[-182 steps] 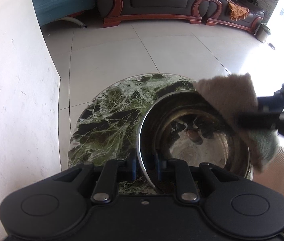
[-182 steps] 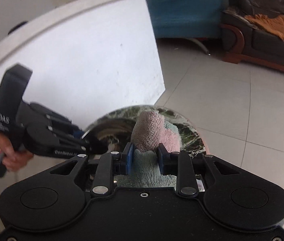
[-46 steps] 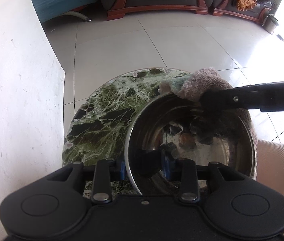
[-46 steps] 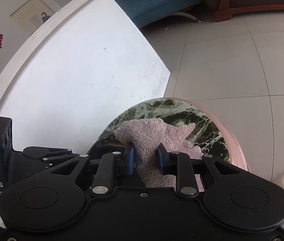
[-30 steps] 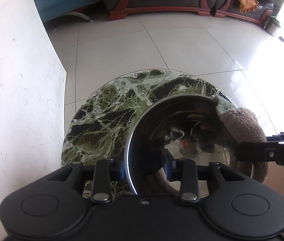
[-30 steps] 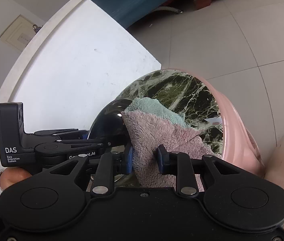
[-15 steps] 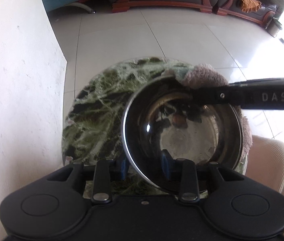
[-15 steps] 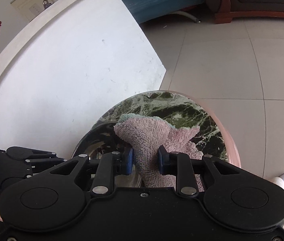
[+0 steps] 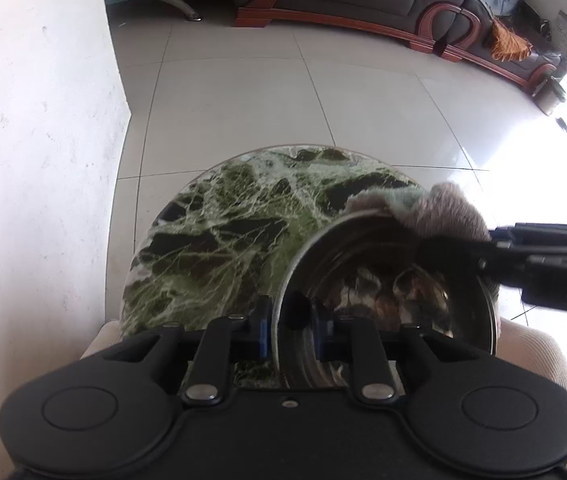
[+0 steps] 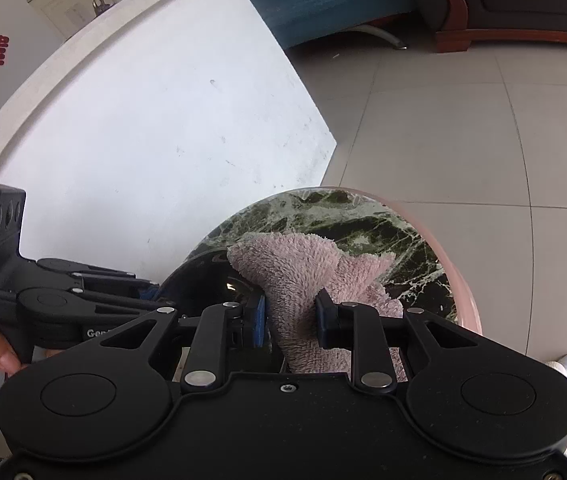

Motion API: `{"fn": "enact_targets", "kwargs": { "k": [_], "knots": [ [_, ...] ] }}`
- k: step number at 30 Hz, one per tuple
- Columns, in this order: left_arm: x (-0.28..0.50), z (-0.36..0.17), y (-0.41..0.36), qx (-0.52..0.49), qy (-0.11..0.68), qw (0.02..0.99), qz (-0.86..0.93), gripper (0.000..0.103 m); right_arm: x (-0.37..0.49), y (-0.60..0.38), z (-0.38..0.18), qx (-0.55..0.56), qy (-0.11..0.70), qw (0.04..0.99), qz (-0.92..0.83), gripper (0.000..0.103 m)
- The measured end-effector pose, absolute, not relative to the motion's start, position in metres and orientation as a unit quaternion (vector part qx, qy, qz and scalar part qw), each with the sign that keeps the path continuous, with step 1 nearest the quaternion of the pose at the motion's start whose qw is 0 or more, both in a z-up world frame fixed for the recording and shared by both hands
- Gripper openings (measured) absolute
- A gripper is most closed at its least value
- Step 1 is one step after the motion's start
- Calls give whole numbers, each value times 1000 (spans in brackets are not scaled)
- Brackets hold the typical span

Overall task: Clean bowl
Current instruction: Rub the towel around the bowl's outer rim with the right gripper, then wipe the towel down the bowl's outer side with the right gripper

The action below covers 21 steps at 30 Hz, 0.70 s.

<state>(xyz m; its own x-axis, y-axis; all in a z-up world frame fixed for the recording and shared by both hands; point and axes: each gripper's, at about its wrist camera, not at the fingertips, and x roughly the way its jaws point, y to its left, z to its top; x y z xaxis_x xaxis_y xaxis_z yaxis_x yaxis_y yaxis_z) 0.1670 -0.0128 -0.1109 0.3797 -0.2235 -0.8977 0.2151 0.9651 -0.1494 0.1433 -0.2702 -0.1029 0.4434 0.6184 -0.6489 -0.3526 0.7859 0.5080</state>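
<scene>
Cloth (image 10: 303, 276) has swung back up to the bowl's (image 9: 387, 280) far rim — my wiping goes on. Left gripper (image 9: 289, 322) jaws pinch the near rim, tilting the bowl over the surface (image 9: 219, 248); right gripper (image 10: 289, 316) jaws pinch the cloth.

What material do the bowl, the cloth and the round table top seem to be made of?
Bowl: probably stainless steel, polished; its inside mirrors the room. Cloth: soft terry or microfibre, pink with some pale green; the pile looks fluffy. Table top: looks like green marble with white veins and a glossy surface, though it may be an imitation.
</scene>
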Motion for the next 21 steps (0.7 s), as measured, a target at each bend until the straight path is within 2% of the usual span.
{"fn": "enact_targets", "kwargs": {
  "k": [2, 14, 21],
  "knots": [
    [163, -111, -10, -12, 544, 830, -125, 18, 142, -270, -97, 151, 435, 838, 294, 27],
    [157, -110, -11, -22, 546, 832, -95, 20, 147, -266, -92, 171, 429, 839, 287, 28],
    [157, -111, -10, -38, 546, 833, -86, 21, 114, -281, -105, 183, 453, 830, 270, 28]
  ]
}}
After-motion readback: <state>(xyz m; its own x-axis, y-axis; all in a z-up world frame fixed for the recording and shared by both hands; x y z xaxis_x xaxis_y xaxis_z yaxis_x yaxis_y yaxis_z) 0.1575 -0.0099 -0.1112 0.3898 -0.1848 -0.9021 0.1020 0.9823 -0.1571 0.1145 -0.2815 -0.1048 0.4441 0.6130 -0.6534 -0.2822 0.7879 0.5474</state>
